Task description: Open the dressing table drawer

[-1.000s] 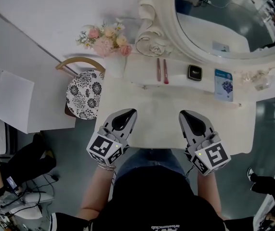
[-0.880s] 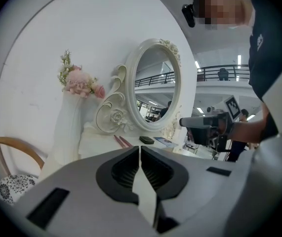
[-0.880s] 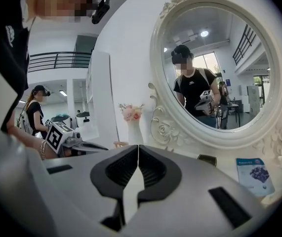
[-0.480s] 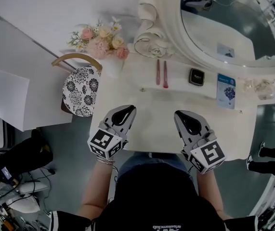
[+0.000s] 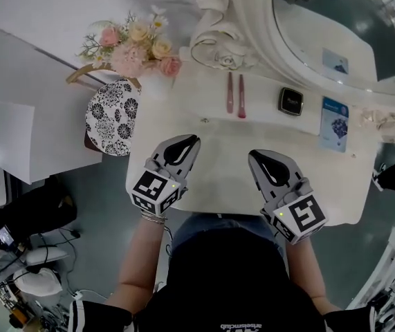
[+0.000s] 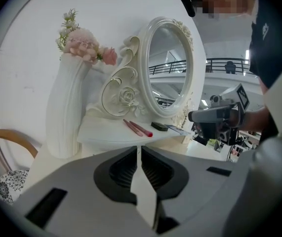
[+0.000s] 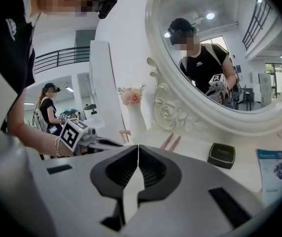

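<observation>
White, glossy dressing table point(image 5: 232, 151) with a scroll-carved oval mirror point(image 5: 322, 19), straight ahead and below. Drawer out of sight from above, under the near edge. Left gripper point(image 5: 187, 138) and right gripper point(image 5: 254, 155) side by side above the tabletop's front part, tips toward the mirror, tilted slightly down. Both pairs of jaws pressed together, gripping nothing.

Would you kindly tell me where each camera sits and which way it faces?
Head view: on the person's head, looking steeply down at the dressing table; both forearms, left gripper and right gripper show.
Left gripper view: on the left gripper, facing the mirror past its shut jaws; the right gripper shows.
Right gripper view: on the right gripper, likewise; the left gripper shows.
Shared: the black compact, in all three.
</observation>
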### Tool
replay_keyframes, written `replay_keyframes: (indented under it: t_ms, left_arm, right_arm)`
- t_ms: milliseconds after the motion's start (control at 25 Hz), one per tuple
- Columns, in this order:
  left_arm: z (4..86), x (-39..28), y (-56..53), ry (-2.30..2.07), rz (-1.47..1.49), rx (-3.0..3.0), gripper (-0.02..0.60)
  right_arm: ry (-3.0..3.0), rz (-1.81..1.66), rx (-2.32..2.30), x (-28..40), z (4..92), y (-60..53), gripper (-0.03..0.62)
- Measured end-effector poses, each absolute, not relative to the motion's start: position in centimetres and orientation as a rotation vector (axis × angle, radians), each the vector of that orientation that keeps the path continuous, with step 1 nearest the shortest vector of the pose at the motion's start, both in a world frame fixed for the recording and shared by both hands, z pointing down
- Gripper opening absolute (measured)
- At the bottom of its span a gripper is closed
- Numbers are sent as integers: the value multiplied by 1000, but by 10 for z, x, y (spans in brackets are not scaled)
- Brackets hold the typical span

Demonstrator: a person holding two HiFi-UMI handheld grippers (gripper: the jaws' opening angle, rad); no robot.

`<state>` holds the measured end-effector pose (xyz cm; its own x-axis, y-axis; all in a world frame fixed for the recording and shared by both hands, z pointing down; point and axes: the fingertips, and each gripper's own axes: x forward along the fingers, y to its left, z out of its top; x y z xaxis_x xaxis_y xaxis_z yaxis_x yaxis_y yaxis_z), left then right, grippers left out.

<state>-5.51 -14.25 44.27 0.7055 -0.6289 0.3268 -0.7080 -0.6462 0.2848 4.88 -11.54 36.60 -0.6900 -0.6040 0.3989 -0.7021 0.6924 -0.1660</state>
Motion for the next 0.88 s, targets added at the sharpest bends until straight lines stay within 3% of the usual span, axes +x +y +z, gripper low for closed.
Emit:
replay_keyframes:
  t_ms: [600,880]
  left_arm:
    - [477,-48,-160,-1071,322,2476,21]
    - [496,-44,-171,-1069,386,2431,70]
  right_arm:
    - [-2556,478,943,41,397,-112,20]
    - [-2563,508,895,35,408,-111,20]
